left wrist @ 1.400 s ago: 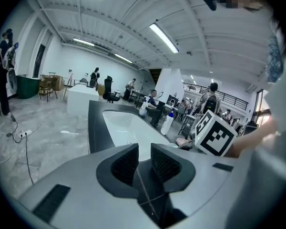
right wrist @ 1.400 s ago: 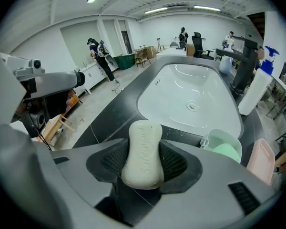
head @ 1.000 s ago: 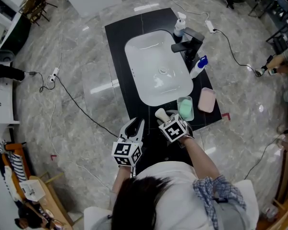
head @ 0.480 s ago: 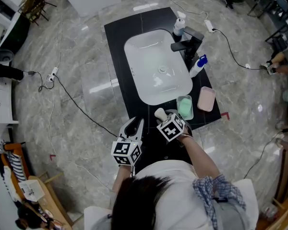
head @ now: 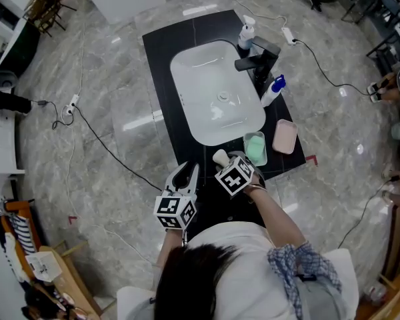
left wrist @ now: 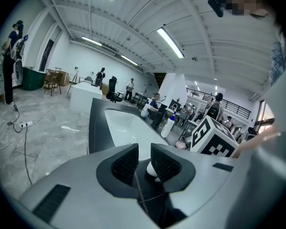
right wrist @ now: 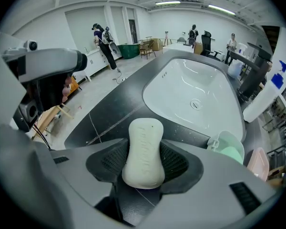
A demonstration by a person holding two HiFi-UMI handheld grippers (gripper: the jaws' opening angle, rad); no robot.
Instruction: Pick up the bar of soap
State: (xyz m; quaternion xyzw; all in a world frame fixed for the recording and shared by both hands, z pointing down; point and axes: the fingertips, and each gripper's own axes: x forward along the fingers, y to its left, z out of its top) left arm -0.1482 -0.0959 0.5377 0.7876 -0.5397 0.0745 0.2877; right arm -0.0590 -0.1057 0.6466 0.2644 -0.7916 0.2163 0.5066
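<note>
Left gripper (left wrist: 144, 162) hangs by the near edge of the black counter (head: 165, 57), jaws a crack apart with nothing in them. Just right of it, the right gripper (right wrist: 143, 162) is clamped on the white bar of soap (right wrist: 144, 144), over the counter on the near side of the sink (head: 217, 92), with the green soap dish (head: 256, 149) just to its right.

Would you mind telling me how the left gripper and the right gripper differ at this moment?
The right gripper is clamped on the bar of soap; the left gripper holds nothing. The right gripper's jaws stand wide around the soap, while the left gripper's leave only a narrow gap. Both carry a marker cube and are held at the black counter's near end.
</note>
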